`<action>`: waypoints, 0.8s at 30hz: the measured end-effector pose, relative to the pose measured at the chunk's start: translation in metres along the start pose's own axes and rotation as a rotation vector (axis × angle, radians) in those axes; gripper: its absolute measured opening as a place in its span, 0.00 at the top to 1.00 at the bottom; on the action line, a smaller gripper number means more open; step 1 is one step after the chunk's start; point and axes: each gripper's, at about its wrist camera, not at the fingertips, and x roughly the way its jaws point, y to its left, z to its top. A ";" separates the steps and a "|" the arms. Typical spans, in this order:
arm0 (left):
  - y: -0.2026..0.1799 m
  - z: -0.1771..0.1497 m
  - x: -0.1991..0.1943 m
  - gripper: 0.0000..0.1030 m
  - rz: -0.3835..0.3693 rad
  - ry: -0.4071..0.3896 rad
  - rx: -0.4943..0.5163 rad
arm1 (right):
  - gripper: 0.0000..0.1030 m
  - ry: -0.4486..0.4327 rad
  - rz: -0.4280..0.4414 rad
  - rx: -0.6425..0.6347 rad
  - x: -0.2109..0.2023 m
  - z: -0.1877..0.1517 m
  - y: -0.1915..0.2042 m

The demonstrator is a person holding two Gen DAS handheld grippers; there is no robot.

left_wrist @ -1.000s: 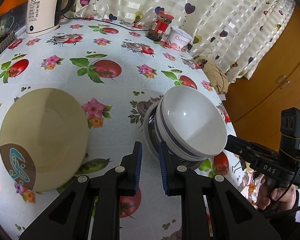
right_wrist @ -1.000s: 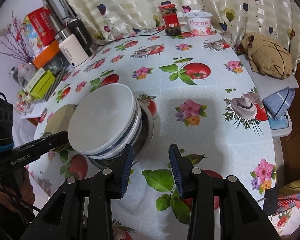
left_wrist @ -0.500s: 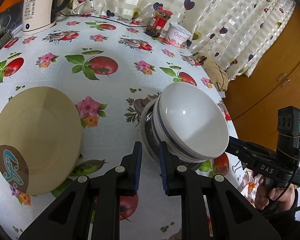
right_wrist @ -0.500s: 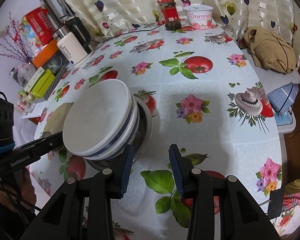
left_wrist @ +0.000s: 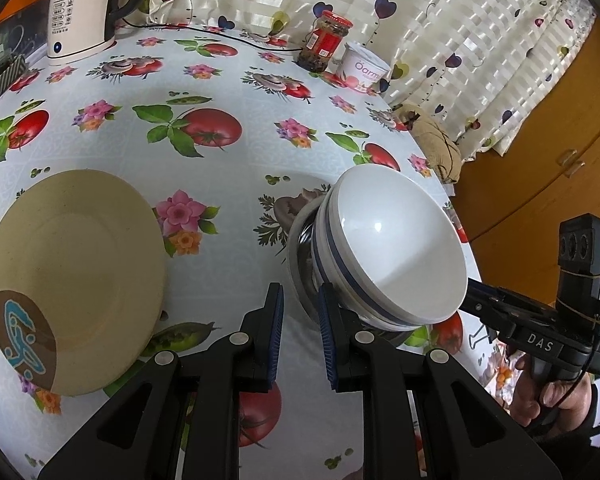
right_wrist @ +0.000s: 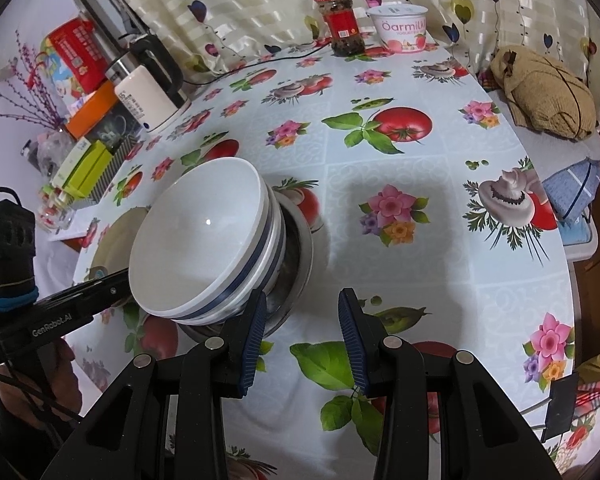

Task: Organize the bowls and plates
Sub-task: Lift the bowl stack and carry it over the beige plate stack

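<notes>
The bowls [left_wrist: 392, 248] are sitting nested in a tilted stack inside a metal basin [right_wrist: 296, 264] on the counter [left_wrist: 228, 92], near its right edge, and over the last second the stack has barely shifted relative to either camera. The left tool [left_wrist: 301, 334] is holding just in front of the basin with its jaws a narrow gap apart and gripping nothing; the gap is unchanged. The right tool [right_wrist: 303, 334] is hovering on the opposite side, its left jaw just beside the stack's rim, jaws set wider apart, also empty. Both views are drifting only slightly, so neither tool is committing to a grasp. The plate [left_wrist: 72, 276] is lying flat to the left, well apart from the stack. Judged from this, the bowls are gathered, and the plate is still waiting to be placed.
</notes>
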 end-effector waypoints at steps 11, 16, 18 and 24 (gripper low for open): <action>0.000 0.003 0.005 0.82 -0.003 0.009 -0.010 | 0.66 0.005 0.013 0.029 0.004 0.002 -0.004; 0.004 0.004 0.012 0.82 -0.004 0.025 -0.018 | 0.78 0.016 0.025 0.030 0.008 0.003 -0.004; 0.005 0.005 0.015 0.82 -0.008 0.031 -0.022 | 0.79 0.024 0.033 0.028 0.011 0.003 -0.002; 0.009 0.006 0.021 0.82 -0.024 0.043 -0.042 | 0.80 0.041 0.055 0.053 0.020 0.004 -0.005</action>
